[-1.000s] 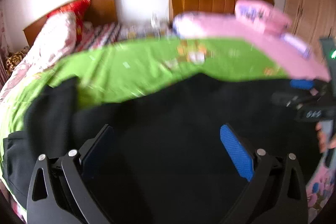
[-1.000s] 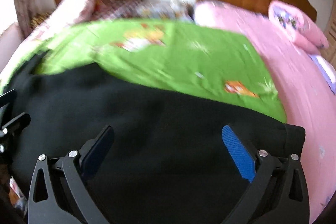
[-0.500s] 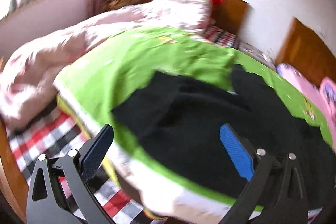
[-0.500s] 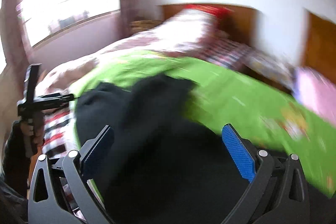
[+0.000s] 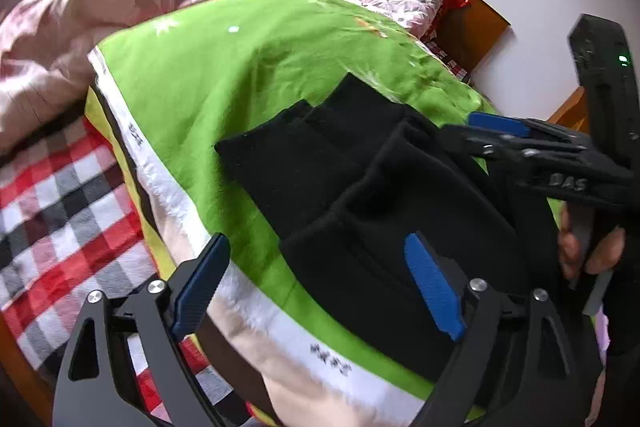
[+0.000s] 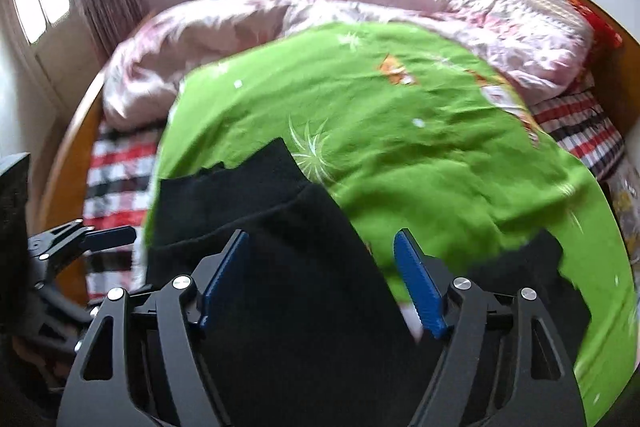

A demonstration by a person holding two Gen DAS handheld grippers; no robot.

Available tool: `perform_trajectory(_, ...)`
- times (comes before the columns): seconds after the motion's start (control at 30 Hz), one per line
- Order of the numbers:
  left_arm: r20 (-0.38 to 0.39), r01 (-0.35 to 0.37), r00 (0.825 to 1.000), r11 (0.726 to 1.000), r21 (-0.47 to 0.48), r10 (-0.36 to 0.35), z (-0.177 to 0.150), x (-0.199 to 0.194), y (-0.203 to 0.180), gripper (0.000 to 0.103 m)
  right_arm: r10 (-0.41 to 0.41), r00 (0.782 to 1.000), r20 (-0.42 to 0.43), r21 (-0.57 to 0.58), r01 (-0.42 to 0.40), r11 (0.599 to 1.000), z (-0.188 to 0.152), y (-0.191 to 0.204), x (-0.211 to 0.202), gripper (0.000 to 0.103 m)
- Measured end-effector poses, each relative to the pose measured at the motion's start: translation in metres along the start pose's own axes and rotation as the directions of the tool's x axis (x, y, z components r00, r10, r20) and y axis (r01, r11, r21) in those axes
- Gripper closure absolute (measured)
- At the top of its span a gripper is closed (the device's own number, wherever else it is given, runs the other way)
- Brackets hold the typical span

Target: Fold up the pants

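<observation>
- Left gripper (image 5: 316, 287): fingers apart, just been closing, corner of the black pants (image 5: 360, 187) under the right-hand finger, nothing pinched yet. Could grab the green blanket (image 5: 240, 87) too, with the left-hand finger over its white edge.
- Right gripper (image 6: 320, 283): fingers apart, just been closing, over the pants' near edge, no squeeze showing. Might catch only the top layer, then drag the pile crooked.
- Pants: in a messy heap on the blanket, near the bed's corner. Could slide off the side if pulled that way.
- Two grippers near each other by the same end. Could bump if both dive together.
- Pink quilt (image 6: 320, 15) farther back, well apart, no trouble likely.
</observation>
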State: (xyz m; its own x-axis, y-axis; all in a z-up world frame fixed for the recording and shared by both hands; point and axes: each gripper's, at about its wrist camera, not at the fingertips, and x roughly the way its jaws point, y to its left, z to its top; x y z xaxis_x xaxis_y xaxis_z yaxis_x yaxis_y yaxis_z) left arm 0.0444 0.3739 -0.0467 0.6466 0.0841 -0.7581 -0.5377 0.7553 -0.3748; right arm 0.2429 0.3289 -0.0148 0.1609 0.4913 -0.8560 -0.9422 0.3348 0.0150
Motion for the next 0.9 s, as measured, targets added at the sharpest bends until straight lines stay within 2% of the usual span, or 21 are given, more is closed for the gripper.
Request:
perform_trajectory(0.1,-0.013,0.011,1.0,1.0,-0.029,-0.011,0.005,0.012,0.009,0.032,-0.009,0.998,-0.067,-0.05,0.006,0.999,-0.004,0.005,0.021,0.034)
perform_trajectory(0.13,-0.015,0.025,1.0,0.999,-0.035,-0.025,0.006,0.015,0.011,0.039,-0.002,0.998,-0.067,-0.053,-0.002,0.999,-0.007,0.005,0.022,0.035)
perform_trajectory(0.17,-0.01,0.037,0.999,0.999,-0.039,-0.038,0.007,0.016,0.012,0.041,0.01,0.998,-0.059,-0.047,-0.013,0.999,-0.008,0.003,0.023,0.037)
perform_trajectory(0.2,-0.002,0.042,0.999,0.998,-0.037,-0.042,0.007,0.016,0.012,0.043,0.041,0.998,-0.048,-0.027,-0.042,0.999,-0.01,-0.001,0.022,0.044)
perform_trajectory(0.23,0.003,0.048,0.999,0.998,-0.033,-0.048,0.008,0.015,0.011,0.051,0.053,0.998,-0.039,-0.014,-0.053,0.998,-0.01,-0.003,0.02,0.061)
perform_trajectory(0.27,0.007,0.064,0.998,0.998,-0.029,-0.064,0.008,0.014,0.008,0.063,0.052,0.998,-0.031,-0.006,-0.052,0.999,-0.011,-0.005,0.018,0.068)
perform_trajectory(0.3,0.014,0.072,0.997,0.997,-0.033,-0.072,0.008,0.013,0.007,0.069,0.045,0.999,-0.016,-0.003,-0.045,0.999,-0.012,-0.005,0.015,0.083)
perform_trajectory(0.37,0.041,0.058,0.998,0.998,-0.025,-0.057,0.009,0.006,0.004,0.079,0.036,0.999,0.01,-0.016,-0.036,0.999,-0.013,-0.002,0.009,0.088)
perform_trajectory(0.5,0.092,0.052,0.994,0.998,0.022,-0.054,0.014,-0.013,-0.009,0.081,-0.044,0.995,0.091,-0.042,0.048,0.998,-0.014,0.008,-0.013,0.09)
perform_trajectory(0.63,0.137,0.063,0.988,0.995,0.071,-0.072,0.028,-0.029,-0.022,0.081,-0.077,0.988,0.135,-0.01,0.08,0.997,-0.002,0.001,-0.031,0.09)
perform_trajectory(0.77,0.114,0.041,0.992,0.999,0.032,-0.044,0.039,-0.011,-0.017,0.081,-0.123,0.99,0.069,-0.013,0.124,0.992,0.009,0.0,-0.006,0.09)
perform_trajectory(0.83,0.063,0.001,0.998,1.0,0.013,-0.002,0.037,0.009,-0.011,0.08,-0.136,0.991,0.014,-0.012,0.136,0.991,0.006,0.0,0.016,0.09)
perform_trajectory(0.9,0.03,-0.011,0.999,1.0,0.001,0.011,0.029,0.023,-0.004,0.077,-0.144,0.989,0.006,0.022,0.144,0.989,0.004,-0.003,0.026,0.085)
